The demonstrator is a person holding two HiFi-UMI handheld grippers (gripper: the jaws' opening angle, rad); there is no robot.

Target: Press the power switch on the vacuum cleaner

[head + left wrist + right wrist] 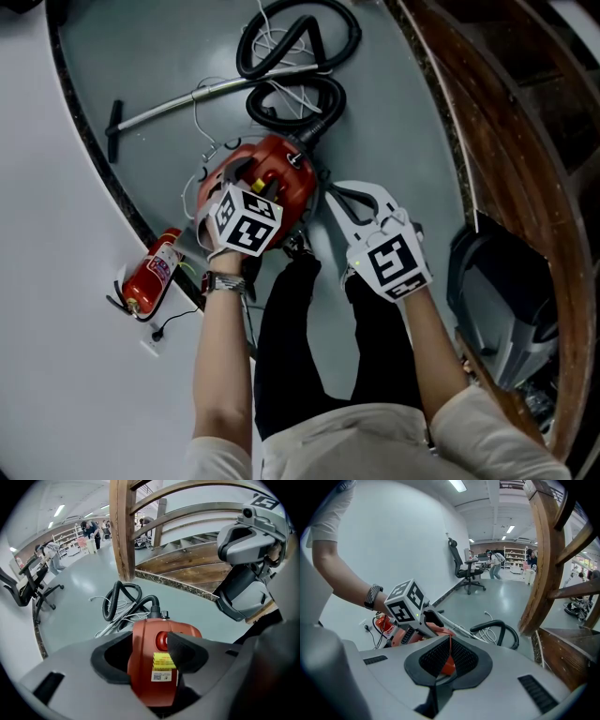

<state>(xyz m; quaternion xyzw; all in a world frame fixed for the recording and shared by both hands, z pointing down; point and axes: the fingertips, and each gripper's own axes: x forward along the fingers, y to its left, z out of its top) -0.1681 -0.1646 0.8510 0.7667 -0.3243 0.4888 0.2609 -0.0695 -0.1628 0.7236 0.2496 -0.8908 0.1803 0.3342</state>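
The red vacuum cleaner (281, 169) stands on the grey floor in front of the person's legs. My left gripper (150, 653) hangs over it, open wide, its marker cube (246, 223) covering the near half in the head view. The red body (150, 667) sits between the jaws. The right fingertip (185, 648) lies at the round red switch (161, 641), above a yellow label (163, 660). My right gripper (339, 202) hovers to the right of the vacuum, apart from it. Its pads (457, 656) meet at the tips, with nothing held.
A black hose (291, 56) coils beyond the vacuum, with a metal wand (187, 98) and white cord beside it. A red fire extinguisher (152, 274) lies by the wall at left. A wooden stair rail (506, 159) and a grey housing (506, 300) stand at right.
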